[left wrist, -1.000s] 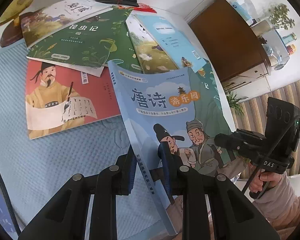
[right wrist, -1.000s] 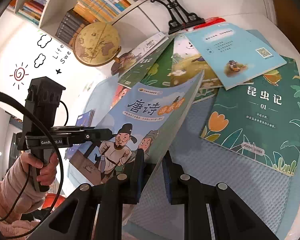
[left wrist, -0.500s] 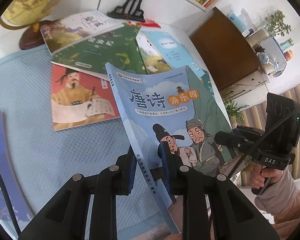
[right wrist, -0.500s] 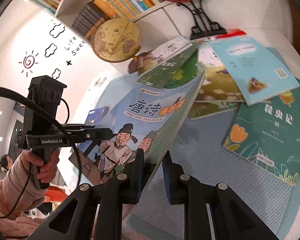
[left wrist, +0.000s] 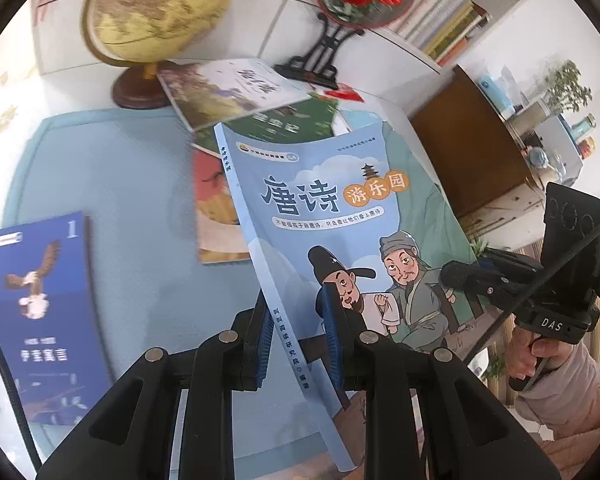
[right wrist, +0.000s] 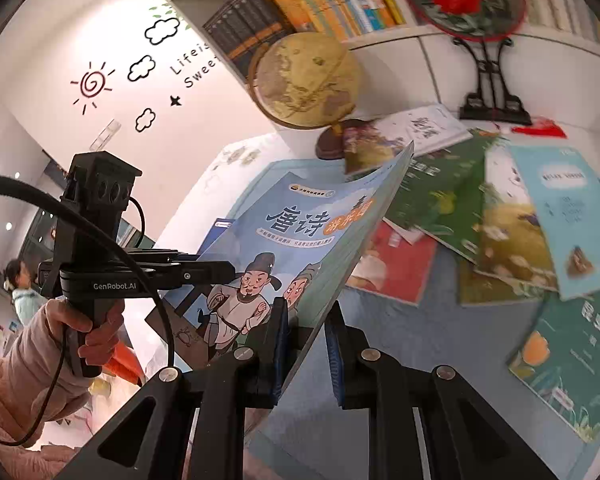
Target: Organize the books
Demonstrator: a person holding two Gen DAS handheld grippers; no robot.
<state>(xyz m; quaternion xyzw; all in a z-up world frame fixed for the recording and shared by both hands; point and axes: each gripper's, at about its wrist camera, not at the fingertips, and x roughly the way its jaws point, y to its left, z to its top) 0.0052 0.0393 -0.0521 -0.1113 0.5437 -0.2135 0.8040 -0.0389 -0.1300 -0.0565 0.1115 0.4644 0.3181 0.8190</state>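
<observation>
The pale-blue poetry book [left wrist: 324,240] hangs tilted above the table's blue mat [left wrist: 112,168], long axis running away from both claws. The left claw [left wrist: 296,340] pinches its spine edge, the right claw [right wrist: 306,344] its open edge, both nearly closed.

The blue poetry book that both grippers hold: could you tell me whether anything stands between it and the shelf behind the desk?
Yes. The globe and the fan stand stand at the desk's back edge, in front of the shelf. The book is raised off the mat, clamped by the left gripper and right gripper.
</observation>
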